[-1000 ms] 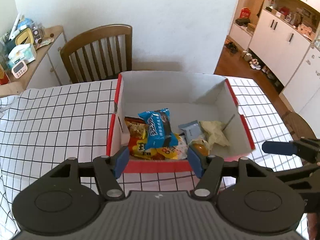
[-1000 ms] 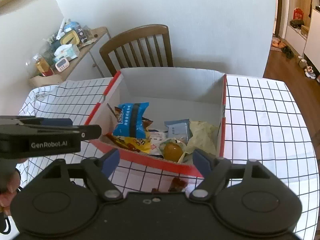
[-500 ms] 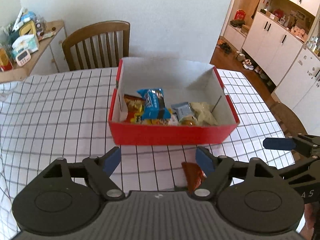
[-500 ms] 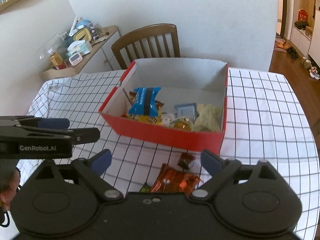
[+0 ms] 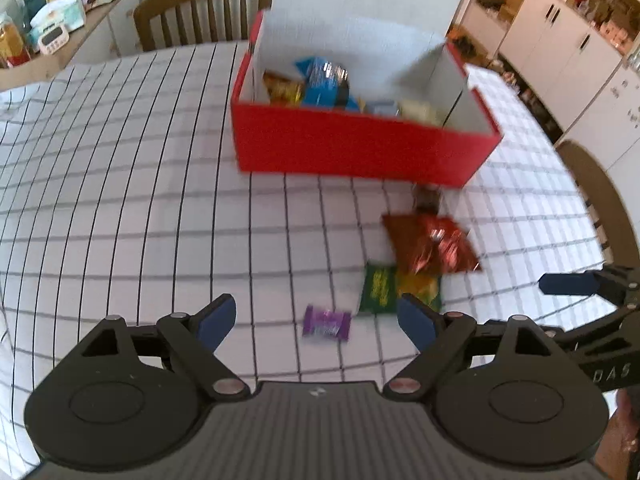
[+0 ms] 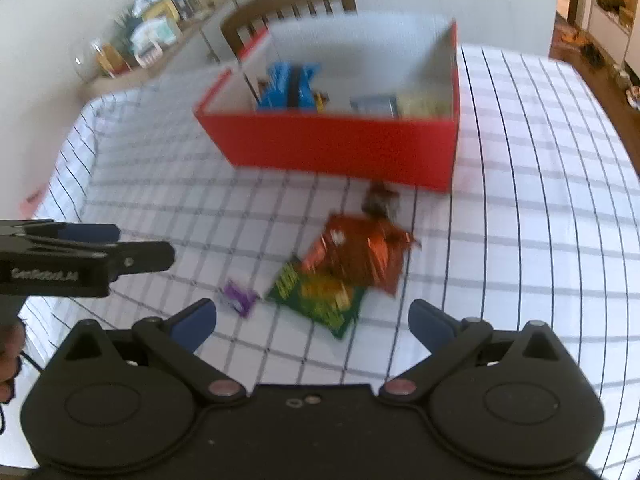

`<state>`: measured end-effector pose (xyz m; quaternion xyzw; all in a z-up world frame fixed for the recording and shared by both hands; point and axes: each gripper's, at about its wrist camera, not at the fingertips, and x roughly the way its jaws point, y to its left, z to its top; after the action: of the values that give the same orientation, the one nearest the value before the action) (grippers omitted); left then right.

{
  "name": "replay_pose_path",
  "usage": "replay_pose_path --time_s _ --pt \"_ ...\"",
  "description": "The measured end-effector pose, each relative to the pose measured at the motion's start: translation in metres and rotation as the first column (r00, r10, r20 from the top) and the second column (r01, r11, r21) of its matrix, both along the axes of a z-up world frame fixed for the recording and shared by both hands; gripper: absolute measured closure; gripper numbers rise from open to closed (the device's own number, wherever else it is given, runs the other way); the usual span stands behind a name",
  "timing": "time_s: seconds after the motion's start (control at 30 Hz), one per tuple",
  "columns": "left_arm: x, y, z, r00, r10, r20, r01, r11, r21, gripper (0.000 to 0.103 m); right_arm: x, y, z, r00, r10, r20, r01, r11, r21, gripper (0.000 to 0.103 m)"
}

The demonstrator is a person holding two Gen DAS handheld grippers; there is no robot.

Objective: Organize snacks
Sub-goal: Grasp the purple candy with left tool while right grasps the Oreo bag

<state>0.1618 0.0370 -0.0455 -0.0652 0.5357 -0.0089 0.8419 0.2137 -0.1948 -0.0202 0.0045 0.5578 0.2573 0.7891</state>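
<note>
A red box (image 5: 360, 148) (image 6: 340, 148) holds several snacks, among them a blue packet (image 5: 324, 84) (image 6: 288, 88). On the checked cloth in front of it lie an orange-red packet (image 5: 432, 244) (image 6: 360, 252), a green packet (image 5: 384, 288) (image 6: 320, 300), a small purple candy (image 5: 326, 322) (image 6: 240, 298) and a small dark candy (image 5: 428, 198) (image 6: 380, 200). My left gripper (image 5: 316, 320) is open and empty above the purple candy. My right gripper (image 6: 312, 320) is open and empty just short of the green packet.
A wooden chair (image 5: 204, 8) stands behind the table. A side shelf (image 5: 44, 36) with clutter is at the far left. White cabinets (image 5: 568, 40) stand at the right, and a second chair's back (image 5: 604, 208) is at the table's right edge.
Both grippers have pulled back from the box toward the table's near side. The loose snacks in front of the box have come into view. Both views are blurred by motion.
</note>
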Motion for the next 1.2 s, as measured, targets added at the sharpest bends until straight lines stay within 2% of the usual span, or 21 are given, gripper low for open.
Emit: replay_pose_path --time_s 0.17,0.37,0.57,0.7,0.87,1.03,1.2 --pt "-0.005 -0.003 -0.025 0.998 0.019 -0.068 -0.019 1.0 -0.008 0.015 -0.003 -0.004 -0.018 0.999 -0.004 -0.037 0.003 1.0 -0.018 0.0" --pt "0.006 -0.016 -0.052 0.989 0.012 -0.149 -0.01 1.0 0.015 0.015 0.006 -0.005 -0.038 0.998 -0.005 -0.061 0.001 0.998 -0.059 0.001" --pt "0.02 -0.025 -0.071 0.98 0.01 -0.198 -0.002 0.999 0.043 0.015 0.022 -0.002 -0.057 0.995 -0.005 -0.097 -0.003 0.996 -0.086 0.005" --pt "0.028 -0.025 -0.083 0.973 0.03 -0.228 -0.021 0.999 0.044 0.015 0.032 0.002 -0.064 0.994 -0.007 -0.111 -0.003 0.996 -0.093 0.007" --pt "0.033 -0.023 -0.093 0.967 0.045 -0.251 -0.038 0.999 0.032 0.015 0.048 0.009 -0.057 0.996 -0.001 -0.094 -0.008 0.996 -0.092 0.007" --pt "0.033 -0.018 -0.099 0.963 0.054 -0.263 -0.052 0.999 0.015 0.03 0.069 0.019 -0.057 0.995 -0.029 -0.1 0.019 0.995 -0.097 0.007" --pt "0.031 -0.014 -0.1 0.965 0.051 -0.259 -0.049 0.999 0.012 0.032 0.084 0.027 -0.063 0.992 -0.062 -0.112 0.051 0.994 -0.1 0.007"
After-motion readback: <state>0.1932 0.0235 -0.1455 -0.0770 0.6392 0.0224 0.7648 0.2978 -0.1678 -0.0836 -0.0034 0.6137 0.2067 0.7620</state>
